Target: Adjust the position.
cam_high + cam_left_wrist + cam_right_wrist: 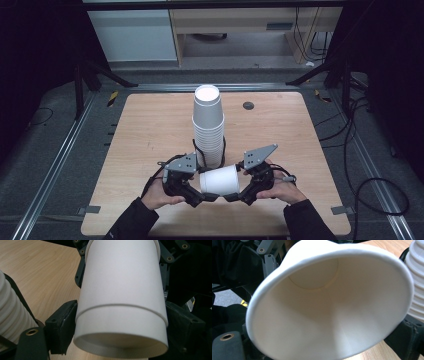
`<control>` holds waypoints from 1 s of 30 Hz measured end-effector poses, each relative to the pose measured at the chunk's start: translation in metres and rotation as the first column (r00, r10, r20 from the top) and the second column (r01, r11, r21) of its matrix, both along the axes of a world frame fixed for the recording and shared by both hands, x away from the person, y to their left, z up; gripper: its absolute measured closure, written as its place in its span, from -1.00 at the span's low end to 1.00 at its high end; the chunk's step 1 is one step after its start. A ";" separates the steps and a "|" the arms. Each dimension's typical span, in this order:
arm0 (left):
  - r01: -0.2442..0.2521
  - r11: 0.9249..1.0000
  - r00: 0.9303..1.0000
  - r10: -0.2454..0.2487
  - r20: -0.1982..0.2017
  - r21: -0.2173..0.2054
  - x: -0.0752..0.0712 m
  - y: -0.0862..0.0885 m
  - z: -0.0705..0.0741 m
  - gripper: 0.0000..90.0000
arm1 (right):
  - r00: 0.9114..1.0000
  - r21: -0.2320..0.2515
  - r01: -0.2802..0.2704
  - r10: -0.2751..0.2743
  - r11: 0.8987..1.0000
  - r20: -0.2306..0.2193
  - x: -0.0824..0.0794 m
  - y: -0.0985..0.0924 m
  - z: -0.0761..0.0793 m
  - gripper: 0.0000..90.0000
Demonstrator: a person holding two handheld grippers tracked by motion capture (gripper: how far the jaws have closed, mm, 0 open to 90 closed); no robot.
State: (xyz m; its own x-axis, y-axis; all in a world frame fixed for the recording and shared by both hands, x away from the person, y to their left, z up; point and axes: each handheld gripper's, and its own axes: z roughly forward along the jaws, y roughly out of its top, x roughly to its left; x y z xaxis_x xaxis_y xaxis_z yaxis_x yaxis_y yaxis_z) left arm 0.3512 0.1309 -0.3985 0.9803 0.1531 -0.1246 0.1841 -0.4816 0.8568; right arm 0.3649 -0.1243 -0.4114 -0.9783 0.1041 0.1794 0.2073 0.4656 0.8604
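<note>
Cup [218, 180] lies sideways between both grippers' fingers; right clamps rim, left touches base.

Both dark-sleeved forearms reach in low, hands angled inward; the left black two-jaw gripper [207, 196] and the right black two-jaw gripper [231, 196] face each other, jaws spread wide.

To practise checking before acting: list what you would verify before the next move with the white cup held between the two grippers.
1. right fingers press on the cup at its mouth: ok.
2. left fingers grip the cup's base: cannot tell; they flank it closely.
3. Cup lies level between both grippers: ok.
4. Cup is apart from the stack: ok.
5. Stack stands upright: ok.
</note>
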 end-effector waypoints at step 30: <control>-0.052 0.985 0.999 0.050 0.017 0.167 0.007 0.011 -0.011 -0.70 | 0.996 -0.239 0.049 -0.030 0.970 0.080 0.013 0.006 0.001 -0.79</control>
